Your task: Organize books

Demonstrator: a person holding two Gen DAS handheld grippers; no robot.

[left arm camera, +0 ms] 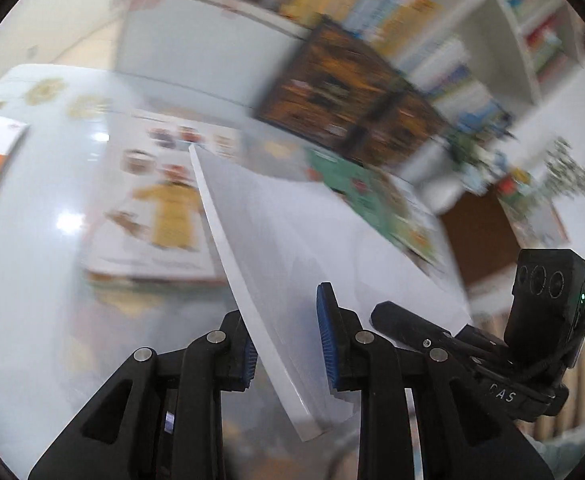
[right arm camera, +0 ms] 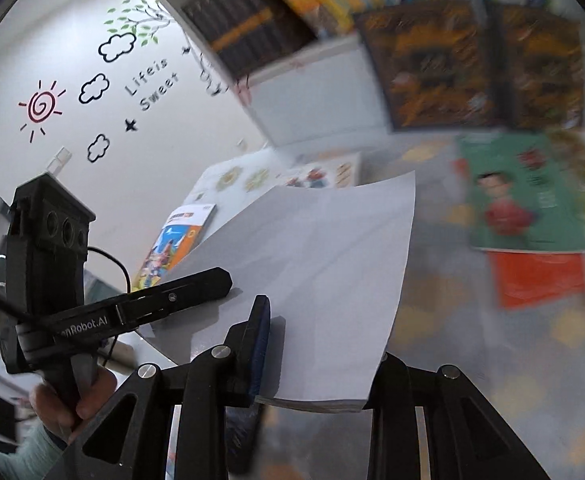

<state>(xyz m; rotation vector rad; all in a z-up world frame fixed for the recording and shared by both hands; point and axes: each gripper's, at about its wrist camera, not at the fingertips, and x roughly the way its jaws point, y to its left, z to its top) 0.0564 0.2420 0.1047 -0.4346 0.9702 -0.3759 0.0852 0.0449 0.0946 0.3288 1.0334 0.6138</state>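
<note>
White book (left arm camera: pixel 324 248) clamped by both tongs, left (left arm camera: pixel 288 344) and right (right arm camera: pixel 320 368), angled downward.

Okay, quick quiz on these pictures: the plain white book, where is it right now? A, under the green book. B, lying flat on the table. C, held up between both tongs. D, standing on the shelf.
C: the white book is lifted off the table, with the right tongs clamped on one edge and the left tongs closed around the other.
</note>
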